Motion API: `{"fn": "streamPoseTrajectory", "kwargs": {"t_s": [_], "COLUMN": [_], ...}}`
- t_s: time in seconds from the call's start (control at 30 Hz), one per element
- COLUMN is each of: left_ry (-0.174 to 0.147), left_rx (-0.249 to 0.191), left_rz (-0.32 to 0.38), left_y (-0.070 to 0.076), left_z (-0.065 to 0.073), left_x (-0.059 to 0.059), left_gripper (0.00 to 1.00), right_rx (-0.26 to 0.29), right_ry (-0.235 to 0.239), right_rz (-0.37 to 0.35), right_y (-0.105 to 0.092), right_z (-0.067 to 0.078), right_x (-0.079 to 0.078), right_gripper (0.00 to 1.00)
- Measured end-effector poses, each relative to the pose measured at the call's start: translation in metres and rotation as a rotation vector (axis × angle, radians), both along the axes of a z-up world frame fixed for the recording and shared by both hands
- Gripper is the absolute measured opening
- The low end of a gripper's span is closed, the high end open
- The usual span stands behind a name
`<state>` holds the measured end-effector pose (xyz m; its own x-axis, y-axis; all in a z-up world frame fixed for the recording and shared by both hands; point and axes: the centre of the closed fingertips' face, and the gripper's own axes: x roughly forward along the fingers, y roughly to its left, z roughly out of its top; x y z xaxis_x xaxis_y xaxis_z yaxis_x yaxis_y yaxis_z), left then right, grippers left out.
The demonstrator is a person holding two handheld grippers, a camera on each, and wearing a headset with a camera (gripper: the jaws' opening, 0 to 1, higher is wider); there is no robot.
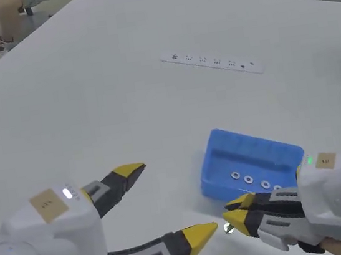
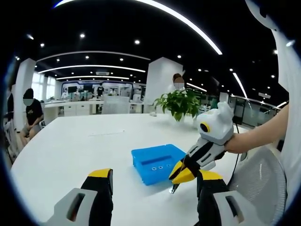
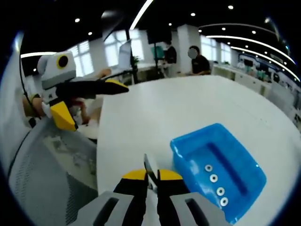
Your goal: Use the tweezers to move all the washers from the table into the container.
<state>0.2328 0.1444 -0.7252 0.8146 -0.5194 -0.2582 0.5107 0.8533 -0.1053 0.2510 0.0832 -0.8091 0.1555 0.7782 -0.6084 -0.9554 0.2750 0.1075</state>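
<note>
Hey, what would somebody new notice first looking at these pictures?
The bright blue container stands out on the white table, with a row of washers inside. Beside it the right gripper pinches tweezers, while the left gripper hovers open at the head view's lower left.

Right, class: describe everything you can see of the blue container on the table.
The blue container is a shallow, open rectangular tray, plastic-looking, with low walls and a rounded rim. It sits flat on the white table. Four small silvery washers lie in a row on its floor. The right gripper, shut on tweezers, hovers by its near corner and covers part of it in the head view; contact cannot be told.
</note>
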Motion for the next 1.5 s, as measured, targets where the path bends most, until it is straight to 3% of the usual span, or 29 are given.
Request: {"fn": "streamPoseTrajectory", "kwargs": {"t_s": [0.13, 0.23, 0.37, 0.43, 0.5, 0.57, 0.63, 0.83, 1.07, 1.2, 1.5], "left_ry": [-0.002, -0.002, -0.005, -0.009, -0.009, -0.01, -0.011, -0.009, -0.01, -0.011, -0.012], "left_rx": [-0.004, 0.0, -0.001, -0.006, -0.009, -0.013, -0.011, -0.005, -0.006, -0.006, -0.009], "left_rz": [0.001, 0.0, 0.007, 0.013, 0.017, 0.018, 0.016, 0.008, 0.013, 0.017, 0.02], "left_y": [0.0, 0.0, 0.002, 0.004, 0.005, 0.005, 0.004, 0.003, 0.004, 0.005, 0.005], "left_z": [0.0, 0.0, 0.0, 0.0, 0.001, 0.001, 0.002, 0.001, 0.001, 0.002, 0.002], "left_x": [0.0, 0.0, 0.0, 0.001, 0.001, 0.001, 0.001, 0.001, 0.001, 0.002, 0.001], "left_gripper": [0.73, 0.73, 0.73, 0.73, 0.73, 0.73, 0.73, 0.73, 0.72, 0.72, 0.72], "right_rx": [-0.009, -0.021, 0.04, 0.054, 0.102, 0.171, 0.198, 0.232, 0.239, 0.232, 0.164], "right_ry": [-0.018, -0.014, 0.03, 0.007, 0.0, 0.027, 0.043, 0.032, 0.031, 0.041, 0.061], "right_rz": [-0.007, -0.095, -0.174, -0.163, -0.167, -0.171, -0.173, -0.205, -0.254, -0.285, -0.309], "right_y": [-0.001, -0.004, 0.004, 0.005, 0.008, 0.011, 0.011, 0.002, -0.004, -0.004, 0.008], "right_z": [-0.001, -0.002, 0.0, 0.002, 0.011, 0.028, 0.037, 0.059, 0.074, 0.073, 0.048], "right_x": [0.0, 0.008, 0.013, 0.015, 0.017, 0.018, 0.02, 0.038, 0.061, 0.074, 0.096], "right_gripper": [0.02, 0.02, 0.02, 0.02, 0.02, 0.02, 0.02, 0.02, 0.02, 0.02, 0.02]}}
